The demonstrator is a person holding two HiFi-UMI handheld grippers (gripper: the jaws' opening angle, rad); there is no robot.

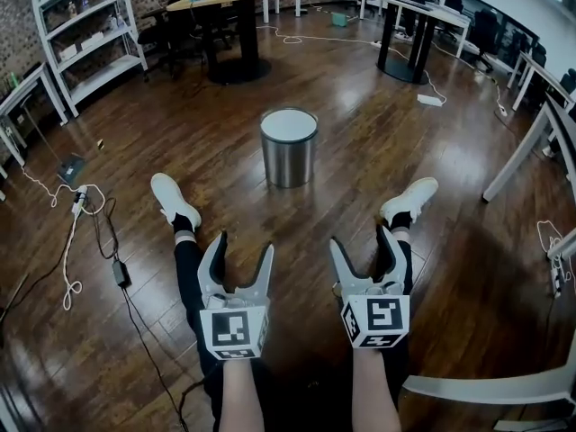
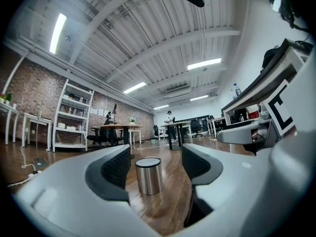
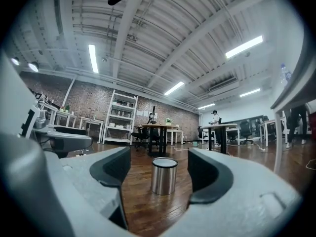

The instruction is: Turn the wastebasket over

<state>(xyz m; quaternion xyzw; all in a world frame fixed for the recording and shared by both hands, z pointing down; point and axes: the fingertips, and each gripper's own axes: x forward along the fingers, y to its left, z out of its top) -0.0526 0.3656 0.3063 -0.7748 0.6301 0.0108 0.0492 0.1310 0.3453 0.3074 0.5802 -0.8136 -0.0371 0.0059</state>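
head view: wastebasket (image 1: 289, 147) beyond both grippers' fingers (image 1: 213, 261).

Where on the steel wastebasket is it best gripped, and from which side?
The wastebasket stands upright and free on the floor, top apparently flat. So probably clamp its curved wall mid-height: left hand-held gripper on its left side, right hand-held gripper on its right, both coming level from the person's side.

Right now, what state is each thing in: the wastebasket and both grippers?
wastebasket: standing on end on the wood floor, nothing touching it.
left gripper: fingers apart, empty, short of the wastebasket.
right gripper: fingers apart, empty, short of the wastebasket.
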